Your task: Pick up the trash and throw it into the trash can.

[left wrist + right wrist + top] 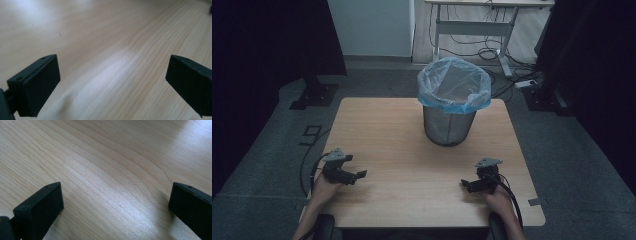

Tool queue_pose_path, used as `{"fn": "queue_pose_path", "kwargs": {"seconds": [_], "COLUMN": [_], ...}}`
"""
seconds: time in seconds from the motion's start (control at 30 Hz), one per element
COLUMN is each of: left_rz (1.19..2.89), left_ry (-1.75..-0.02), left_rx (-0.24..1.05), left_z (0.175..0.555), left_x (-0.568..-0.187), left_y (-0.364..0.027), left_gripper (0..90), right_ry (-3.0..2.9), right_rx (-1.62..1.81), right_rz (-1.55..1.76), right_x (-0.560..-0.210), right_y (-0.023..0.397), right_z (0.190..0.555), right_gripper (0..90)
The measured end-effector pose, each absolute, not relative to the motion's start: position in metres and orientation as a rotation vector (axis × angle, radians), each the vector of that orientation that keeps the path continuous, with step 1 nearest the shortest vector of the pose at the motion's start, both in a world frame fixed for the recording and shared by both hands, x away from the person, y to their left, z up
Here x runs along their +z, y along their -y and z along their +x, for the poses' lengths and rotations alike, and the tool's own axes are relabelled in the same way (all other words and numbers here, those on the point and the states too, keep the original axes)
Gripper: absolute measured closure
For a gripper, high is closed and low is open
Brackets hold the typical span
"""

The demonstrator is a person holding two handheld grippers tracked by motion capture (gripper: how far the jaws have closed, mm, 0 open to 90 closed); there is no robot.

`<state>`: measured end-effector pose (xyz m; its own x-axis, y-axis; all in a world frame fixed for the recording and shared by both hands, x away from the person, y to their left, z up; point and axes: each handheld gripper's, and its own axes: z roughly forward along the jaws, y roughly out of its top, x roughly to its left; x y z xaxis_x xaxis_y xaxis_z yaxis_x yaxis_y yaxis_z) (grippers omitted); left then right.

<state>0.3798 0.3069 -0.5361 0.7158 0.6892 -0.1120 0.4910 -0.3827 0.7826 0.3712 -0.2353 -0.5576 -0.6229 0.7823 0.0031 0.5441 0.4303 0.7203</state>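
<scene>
Down at the lower left of the high view, the left gripper (346,172) sits in the person's left hand (323,190) on the light wooden table (382,145), its jaws aimed toward the middle of the frame. At the lower right, the right gripper (473,184) sits in the right hand (498,198) in the same way, jaws aimed back toward the centre, so the two face each other and lie well apart. Each carries a grey three-cornered plate on top and trails a dark cable toward the table's near edge. In the left gripper view, the left gripper (112,82) has its two black jaws spread wide, one at the lower left and one at the lower right of the frame, with bare wood grain between them and nothing held. In the right gripper view, the right gripper (113,207) is likewise spread wide and holds nothing, the jaws low over the wood. A wire-mesh waste bin (448,125) stands upright above the centre of the high view, near the table's far edge, lined with a pale blue plastic bag (454,85) folded over its rim. It stands well apart from both grippers, roughly between them and farther up the frame.
</scene>
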Motion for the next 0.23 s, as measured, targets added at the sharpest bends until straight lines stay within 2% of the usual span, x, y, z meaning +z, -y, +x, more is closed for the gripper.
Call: {"fn": "queue_pose_path", "kwargs": {"seconds": [0.23], "left_rz": [2.170], "left_ry": [-0.924], "left_rx": [0.303], "left_z": [0.3782], "left_x": [-0.5455], "left_y": [-0.3005], "left_gripper": [0.0], "right_ry": [-2.356], "right_rx": [1.004], "right_rz": [1.139], "right_x": [-0.5576], "right_y": [0.2353], "right_z": [0.3711], "right_gripper": [0.0]}}
